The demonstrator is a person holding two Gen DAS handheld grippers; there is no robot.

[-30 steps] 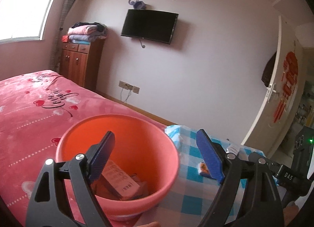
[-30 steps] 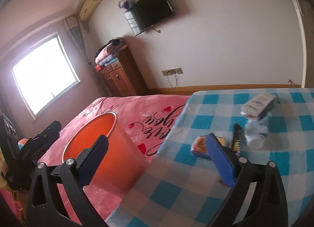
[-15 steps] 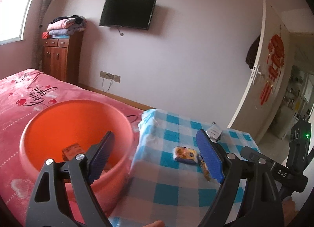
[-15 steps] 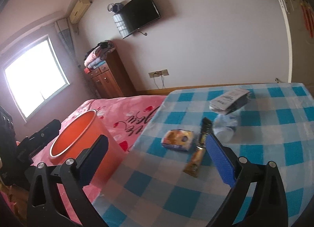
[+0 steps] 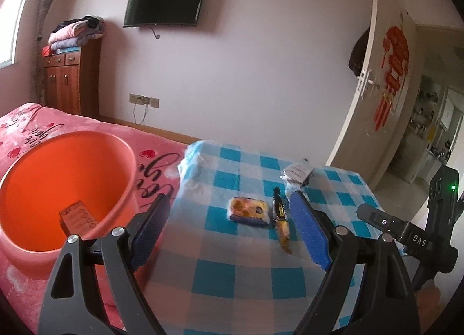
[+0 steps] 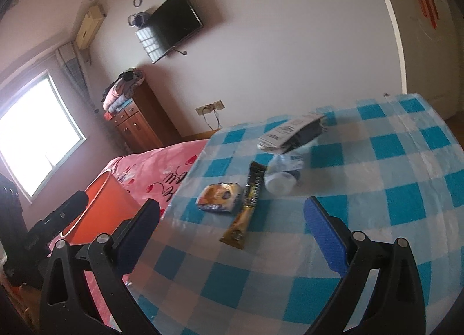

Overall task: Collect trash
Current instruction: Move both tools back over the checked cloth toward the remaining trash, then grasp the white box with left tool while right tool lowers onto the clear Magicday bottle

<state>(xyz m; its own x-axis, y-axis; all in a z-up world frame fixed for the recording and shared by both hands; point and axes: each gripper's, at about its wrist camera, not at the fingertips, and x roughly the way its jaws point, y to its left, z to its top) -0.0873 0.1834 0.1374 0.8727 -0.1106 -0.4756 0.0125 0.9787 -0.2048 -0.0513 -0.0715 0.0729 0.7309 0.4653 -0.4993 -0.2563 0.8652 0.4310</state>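
Note:
An orange bucket (image 5: 58, 184) stands on the pink bed, left of a table with a blue checked cloth (image 5: 232, 262); it also shows in the right wrist view (image 6: 98, 210). A box (image 5: 78, 217) lies inside it. On the cloth lie a yellow snack packet (image 5: 248, 210) (image 6: 219, 197), a gold and black sachet (image 5: 280, 223) (image 6: 246, 210), a crumpled clear bottle (image 6: 284, 172) and a white and black packet (image 6: 293, 132) (image 5: 297, 172). My left gripper (image 5: 229, 230) is open and empty above the cloth's near left part. My right gripper (image 6: 232, 236) is open and empty, just short of the sachet.
The pink bed (image 5: 29, 123) lies left of the table. A wooden cabinet (image 5: 68, 79) with folded clothes stands by the far wall under a television (image 5: 163, 3). A white door (image 5: 385, 79) stands open at the right.
Both grippers have swung right, away from the bucket and toward the table. The trash on the cloth is now closer and more central in both views. Both stay open.

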